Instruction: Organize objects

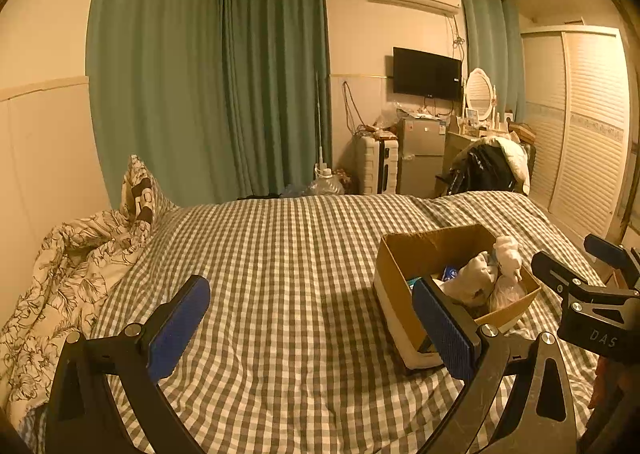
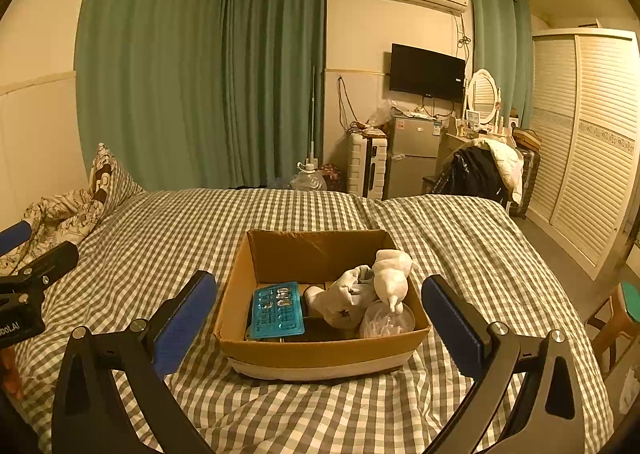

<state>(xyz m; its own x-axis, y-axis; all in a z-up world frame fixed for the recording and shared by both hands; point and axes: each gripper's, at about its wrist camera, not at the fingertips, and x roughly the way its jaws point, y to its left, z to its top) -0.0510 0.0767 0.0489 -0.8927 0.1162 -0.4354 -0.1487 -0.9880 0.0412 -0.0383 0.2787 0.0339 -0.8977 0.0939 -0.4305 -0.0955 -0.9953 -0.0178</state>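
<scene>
An open cardboard box (image 2: 316, 350) sits on the checked bed (image 2: 180, 238). Inside lie a blue blister pack (image 2: 277, 310), a pale cloth (image 2: 344, 294), a white plush toy (image 2: 392, 274) and a clear bag (image 2: 386, 320). My right gripper (image 2: 320, 328) is open and empty, its jaws standing either side of the box's near wall. My left gripper (image 1: 312, 328) is open and empty over bare bedding, left of the box (image 1: 400, 318). The right gripper also shows at the edge of the left wrist view (image 1: 576, 266).
A crumpled floral duvet (image 1: 68, 266) and pillow (image 1: 138, 190) lie at the bed's left. Beyond the bed stand a suitcase (image 2: 366, 166), a small fridge (image 2: 412, 154), a chair with clothes (image 2: 480, 170) and a wardrobe (image 2: 588, 142). A stool (image 2: 620, 314) stands right.
</scene>
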